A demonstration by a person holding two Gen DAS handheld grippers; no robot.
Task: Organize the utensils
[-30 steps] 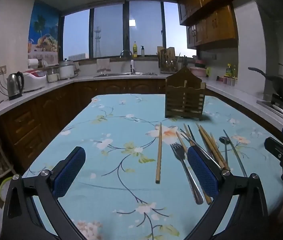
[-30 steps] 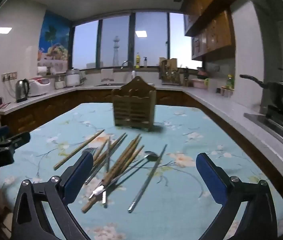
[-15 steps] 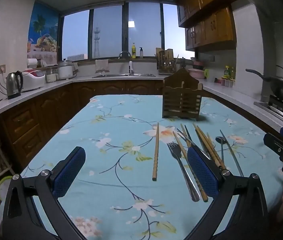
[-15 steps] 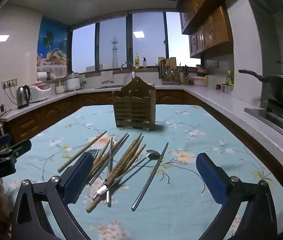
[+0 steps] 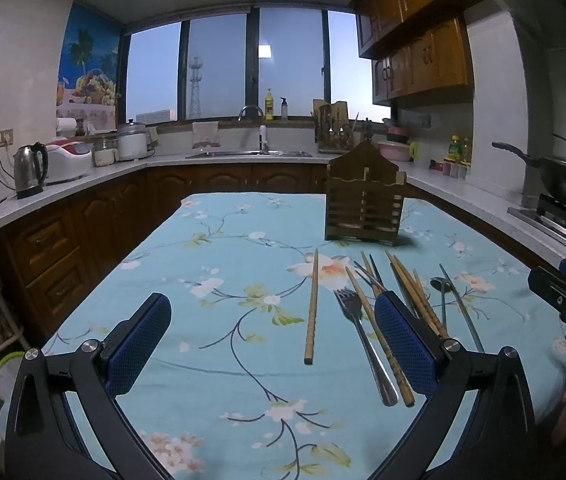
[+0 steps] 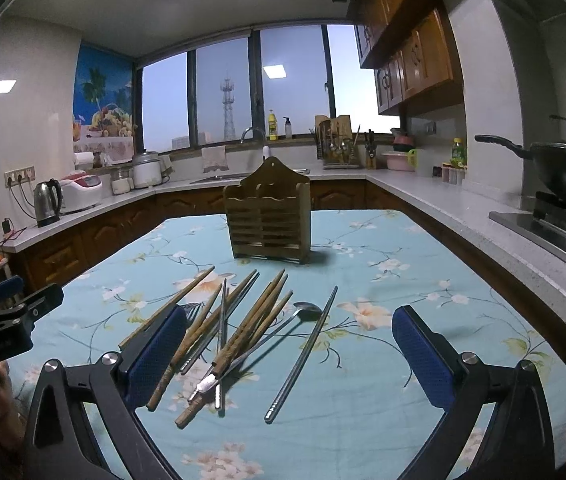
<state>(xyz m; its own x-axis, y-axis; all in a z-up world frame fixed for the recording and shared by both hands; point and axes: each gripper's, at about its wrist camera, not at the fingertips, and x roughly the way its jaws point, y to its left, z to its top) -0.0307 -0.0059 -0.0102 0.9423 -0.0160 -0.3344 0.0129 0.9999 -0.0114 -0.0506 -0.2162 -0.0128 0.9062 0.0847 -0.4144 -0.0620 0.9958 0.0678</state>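
Note:
A wooden slatted utensil holder (image 5: 364, 208) (image 6: 269, 220) stands upright on the far middle of the table. In front of it lies a loose pile of utensils: several wooden chopsticks (image 6: 251, 320), a single wooden chopstick (image 5: 311, 306), a metal fork (image 5: 363, 340), a metal spoon (image 6: 303, 312) and a metal chopstick (image 6: 303, 356). My left gripper (image 5: 271, 344) is open and empty above the near table, left of the pile. My right gripper (image 6: 291, 352) is open and empty, its fingers either side of the pile's near end.
The table carries a light blue floral cloth (image 5: 223, 264). Kitchen counters run round it, with a kettle (image 5: 29, 170) on the left, a sink (image 5: 249, 154) at the back and a wok (image 6: 563, 172) on a stove at the right.
Both grippers have risen and tilted a little, so the table and utensils sit slightly lower and farther in view. Nothing was grasped and both stay open.

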